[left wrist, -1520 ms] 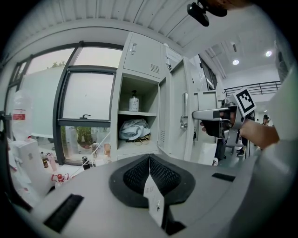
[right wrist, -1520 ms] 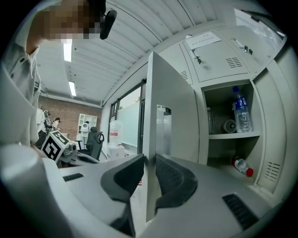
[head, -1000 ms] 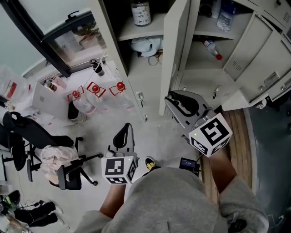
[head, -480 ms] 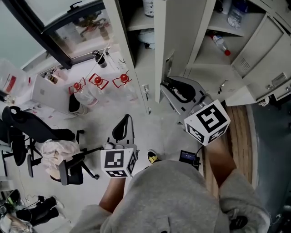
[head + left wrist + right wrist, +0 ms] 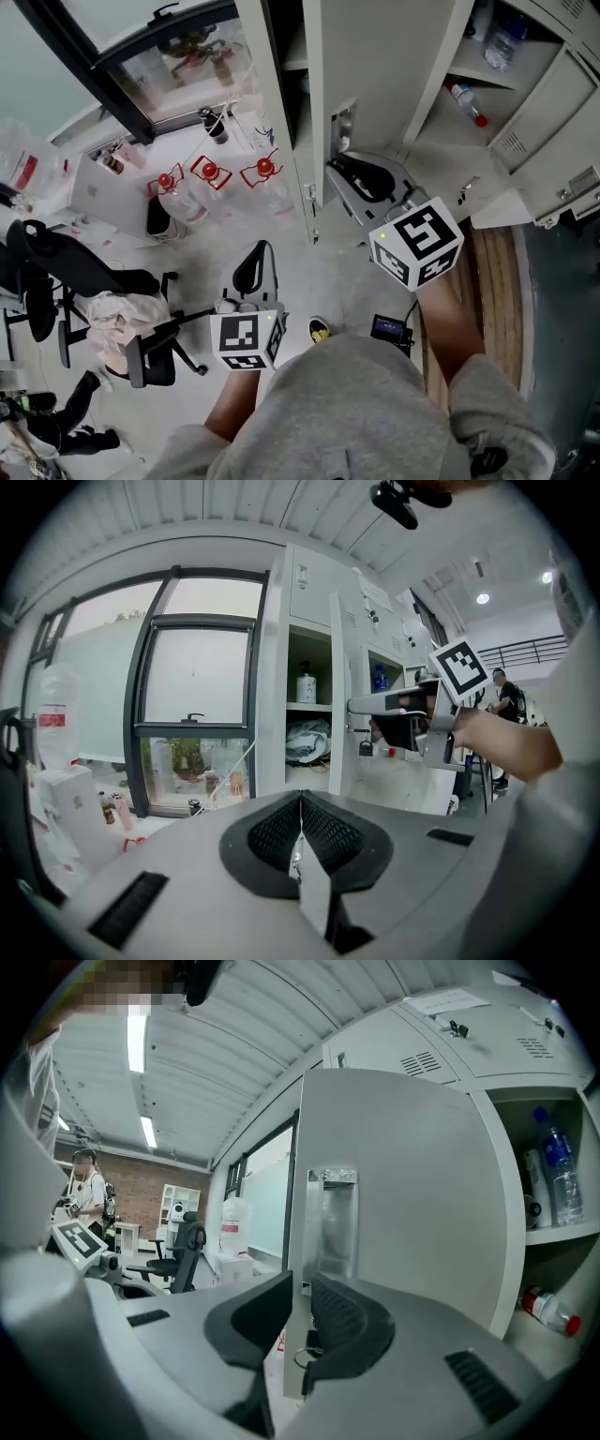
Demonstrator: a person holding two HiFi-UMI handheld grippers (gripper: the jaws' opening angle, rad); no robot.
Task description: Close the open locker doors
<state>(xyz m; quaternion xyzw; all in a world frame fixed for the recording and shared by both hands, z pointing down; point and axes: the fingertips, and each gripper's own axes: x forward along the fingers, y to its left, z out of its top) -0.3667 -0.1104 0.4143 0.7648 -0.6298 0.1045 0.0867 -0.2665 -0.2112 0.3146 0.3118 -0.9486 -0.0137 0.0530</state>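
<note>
A tall grey locker door (image 5: 375,75) stands partly open, and its free edge with the latch (image 5: 342,127) is just ahead of my right gripper (image 5: 339,173). In the right gripper view the door (image 5: 412,1213) fills the middle. Its edge and a hanging key show through the narrow gap of the right gripper (image 5: 302,1288), whose jaws have just been closing without clamping anything. My left gripper (image 5: 253,267) hangs lower left over the floor, away from the lockers. Its pads (image 5: 300,803) meet with nothing between them. A second locker (image 5: 487,84) at the right stands open.
A red-capped bottle (image 5: 466,101) lies in the right locker, whose own door (image 5: 544,122) hangs open at the far right. Water jugs with red handles (image 5: 211,178) stand by the window wall. Office chairs (image 5: 66,267) fill the left, and a small device (image 5: 387,328) lies on the floor.
The locker door has swung toward its opening and now hides the shelf with the jar and cloth. My right gripper has moved up and left with it. The left gripper has shifted slightly.
</note>
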